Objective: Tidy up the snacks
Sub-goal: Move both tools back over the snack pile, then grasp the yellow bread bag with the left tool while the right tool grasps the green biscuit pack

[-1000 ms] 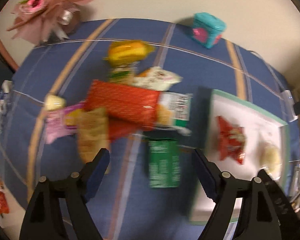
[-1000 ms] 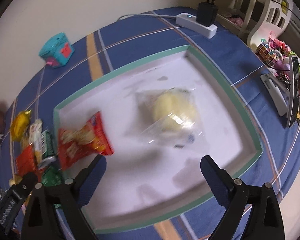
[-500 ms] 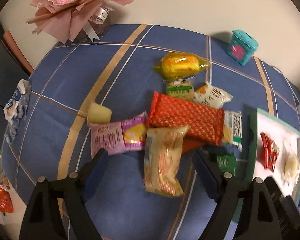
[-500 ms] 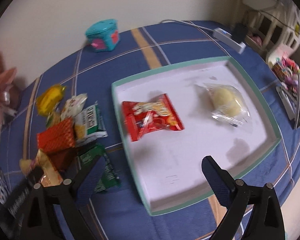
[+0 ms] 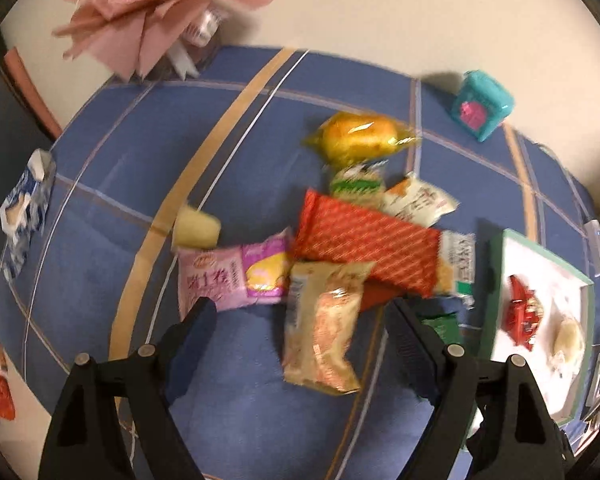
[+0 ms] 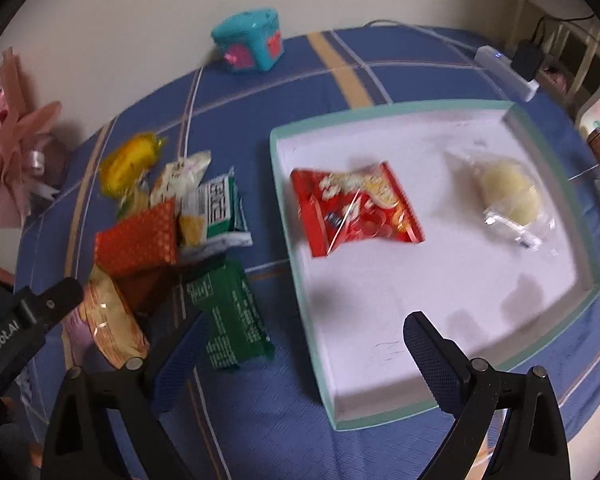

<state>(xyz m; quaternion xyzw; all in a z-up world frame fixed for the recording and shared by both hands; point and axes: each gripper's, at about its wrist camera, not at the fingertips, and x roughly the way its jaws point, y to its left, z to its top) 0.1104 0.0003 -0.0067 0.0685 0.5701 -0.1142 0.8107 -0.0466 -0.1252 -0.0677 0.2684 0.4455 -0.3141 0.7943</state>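
A pile of snacks lies on the blue cloth: a tan packet (image 5: pixel 322 328), a pink packet (image 5: pixel 232 276), a long red packet (image 5: pixel 368 240), a yellow bun (image 5: pixel 356 136) and a green packet (image 6: pixel 230 316). My left gripper (image 5: pixel 302 320) is open just above the tan packet. A white tray with a teal rim (image 6: pixel 296 264) holds a red chip bag (image 6: pixel 356 208) and a pale bun in clear wrap (image 6: pixel 508 196). My right gripper (image 6: pixel 304 340) is open and empty over the tray's near-left edge.
A teal box (image 6: pixel 250 44) stands at the back by the wall. A pink bouquet (image 5: pixel 156 12) sits at the back left. A white power strip (image 6: pixel 504 70) lies at the back right. A small pale cup (image 5: pixel 196 230) sits left of the pile.
My left gripper swung left from the tray side to over the tan packet. My right gripper pulled back and left, from over the pale bun to the tray's near-left edge.
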